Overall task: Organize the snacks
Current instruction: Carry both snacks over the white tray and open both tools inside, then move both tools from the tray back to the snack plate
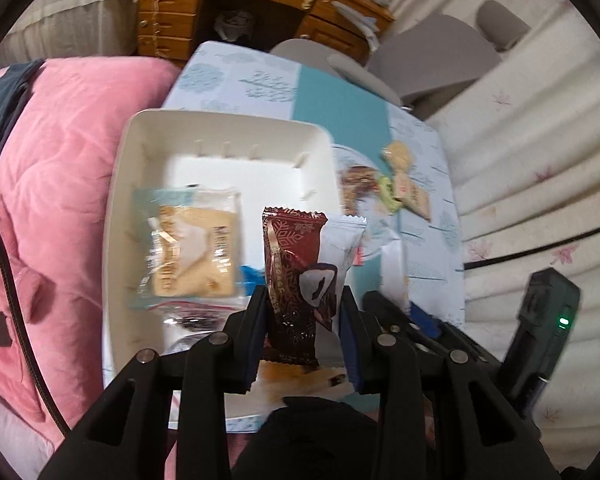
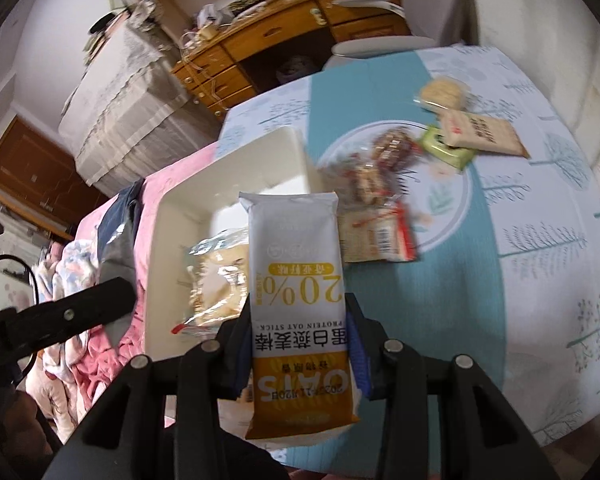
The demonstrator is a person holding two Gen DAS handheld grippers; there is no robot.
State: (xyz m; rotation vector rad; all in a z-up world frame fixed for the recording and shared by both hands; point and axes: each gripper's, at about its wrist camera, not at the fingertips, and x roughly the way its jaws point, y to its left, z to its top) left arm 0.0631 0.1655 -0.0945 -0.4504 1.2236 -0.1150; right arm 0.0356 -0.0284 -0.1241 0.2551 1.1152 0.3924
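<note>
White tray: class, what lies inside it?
One clear-wrapped biscuit packet lies inside the white tray. The left fingers and their dark red snack hide its near end.

Both claws: black linkages, silver rivets, blue pads.

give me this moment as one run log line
left gripper: shut on dark red snack | right gripper: shut on oat bar | white tray: holds one cracker pack | other snacks: on table

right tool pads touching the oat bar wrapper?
Touching. The right wrist view shows the right tool with both fingers pressed against the sides of the oat bar wrapper, holding it up above the white tray.
</note>
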